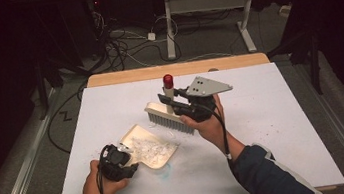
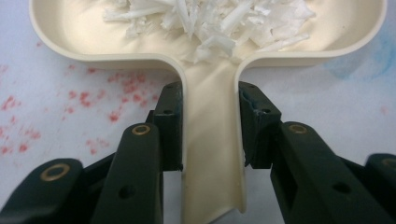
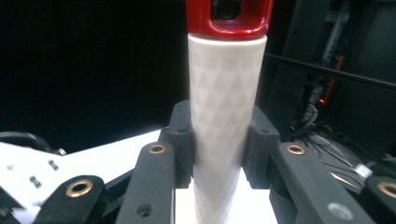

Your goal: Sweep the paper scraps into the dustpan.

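A cream dustpan (image 1: 159, 151) lies on the white table sheet (image 1: 273, 114), with a heap of white paper shreds (image 1: 143, 146) in its tray. My left gripper (image 1: 127, 159) is shut on the dustpan's handle (image 2: 212, 140), a black pad on each side of it. The shreds (image 2: 210, 23) fill the tray just beyond the jaws. My right gripper (image 1: 168, 99) is shut on the white handle (image 3: 224, 116) of a hand brush (image 1: 167, 117) with a red cap (image 1: 168, 81). The brush hangs above the sheet, just behind the dustpan, bristles down.
Loose white scraps (image 1: 170, 133) lie between brush and dustpan. Red specks (image 2: 88, 98) and a faint blue smudge (image 1: 165, 171) mark the sheet. The wooden table edge (image 1: 176, 69) runs along the back; beyond it are cables and desk legs (image 1: 169, 27) on the floor.
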Demonstrator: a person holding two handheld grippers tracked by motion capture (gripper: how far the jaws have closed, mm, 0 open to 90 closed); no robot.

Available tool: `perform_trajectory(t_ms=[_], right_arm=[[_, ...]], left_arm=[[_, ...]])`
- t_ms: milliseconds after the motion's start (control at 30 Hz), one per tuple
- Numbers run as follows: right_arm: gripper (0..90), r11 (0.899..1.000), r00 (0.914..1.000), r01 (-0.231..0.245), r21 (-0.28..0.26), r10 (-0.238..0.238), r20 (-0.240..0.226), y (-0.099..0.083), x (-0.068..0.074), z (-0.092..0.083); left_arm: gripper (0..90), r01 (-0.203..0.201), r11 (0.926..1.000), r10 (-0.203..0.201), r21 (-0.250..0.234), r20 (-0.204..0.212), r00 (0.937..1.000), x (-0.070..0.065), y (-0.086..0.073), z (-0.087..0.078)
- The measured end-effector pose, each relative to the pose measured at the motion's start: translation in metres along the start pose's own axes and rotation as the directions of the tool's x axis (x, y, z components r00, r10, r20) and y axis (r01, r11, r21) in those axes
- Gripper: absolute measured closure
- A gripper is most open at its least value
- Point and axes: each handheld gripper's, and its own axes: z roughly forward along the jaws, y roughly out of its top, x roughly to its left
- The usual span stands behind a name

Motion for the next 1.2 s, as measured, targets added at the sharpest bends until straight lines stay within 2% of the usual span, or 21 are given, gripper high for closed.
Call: perform_trajectory(t_ms=[100, 133, 167, 233, 267, 367, 433, 533, 600, 667, 733, 767, 900, 1000, 1200], right_arm=[[70.0, 1.0, 0.9994, 0.002, 0.018, -0.003, 0.035, -0.003, -0.004, -0.009], [70.0, 0.999, 0.9968, 0.009, 0.032, -0.012, 0.079, -0.01, -0.01, -0.019], [70.0, 0.999, 0.9968, 0.009, 0.032, -0.012, 0.079, -0.01, -0.01, -0.019], [70.0, 0.998, 0.9923, -0.009, 0.07, 0.0, 0.124, -0.02, -0.016, -0.025], [70.0, 0.998, 0.9923, -0.009, 0.07, 0.0, 0.124, -0.02, -0.016, -0.025], [70.0, 0.991, 0.9886, 0.003, 0.137, -0.024, 0.148, -0.035, -0.016, -0.025], [70.0, 0.988, 0.9888, 0.007, 0.157, -0.03, 0.146, -0.038, -0.014, -0.024], [70.0, 0.982, 0.9936, 0.011, 0.189, -0.032, 0.109, -0.038, -0.006, -0.022], [70.0, 0.98, 0.9959, 0.018, 0.196, -0.036, 0.084, -0.035, 0.001, -0.02], [70.0, 0.982, 0.9985, 0.01, 0.189, -0.02, 0.052, -0.033, 0.01, -0.016], [70.0, 0.983, 1.0, -0.006, 0.186, 0.005, 0.006, -0.032, 0.018, -0.01], [70.0, 0.984, 0.9995, -0.006, 0.176, 0.012, -0.031, -0.033, 0.026, -0.004], [70.0, 0.985, 0.9977, 0.026, 0.168, -0.016, -0.065, -0.03, 0.037, 0.002], [70.0, 0.991, 0.9944, 0.024, 0.132, -0.01, -0.105, -0.022, 0.041, 0.001], [70.0, 0.993, 0.9939, 0.027, 0.115, -0.014, -0.109, -0.014, 0.041, 0.003]], left_arm=[[63.0, 0.009, 0.9999, -0.009, 0.008, -0.002, 1.0, 0.0, -0.005, 0.0], [63.0, 0.014, 0.9999, -0.014, 0.006, -0.003, 0.9999, 0.0, -0.006, -0.001], [63.0, 0.016, 0.9998, -0.016, 0.007, -0.007, 0.9998, -0.001, -0.007, -0.001], [63.0, 0.024, 0.9997, -0.024, 0.006, -0.039, 0.9989, -0.007, -0.009, -0.001], [62.9, 0.024, 0.9997, -0.024, 0.006, -0.039, 0.9989, -0.007, -0.009, -0.001], [62.9, 0.028, 0.9995, -0.028, 0.01, -0.049, 0.9984, -0.011, -0.01, -0.002], [62.9, 0.028, 0.9995, -0.028, 0.011, -0.053, 0.9982, -0.011, -0.01, -0.003], [62.8, 0.031, 0.9995, -0.03, 0.01, -0.06, 0.9978, -0.013, -0.01, -0.002], [62.9, 0.029, 0.9995, -0.029, 0.012, -0.059, 0.9978, -0.012, -0.01, -0.002], [62.8, 0.026, 0.9996, -0.025, 0.012, -0.058, 0.998, -0.012, -0.01, -0.002], [62.8, 0.021, 0.9997, -0.02, 0.012, -0.056, 0.9982, -0.012, -0.01, -0.002], [62.8, 0.021, 0.9997, -0.021, 0.01, -0.055, 0.9983, -0.012, -0.01, -0.002], [62.8, 0.022, 0.9997, -0.022, 0.003, -0.05, 0.9985, -0.011, -0.01, -0.002], [62.8, 0.021, 0.9998, -0.021, 0.001, -0.053, 0.9984, -0.011, -0.011, -0.002], [62.7, 0.022, 0.9998, -0.022, 0.001, -0.062, 0.9978, -0.013, -0.011, -0.002]])
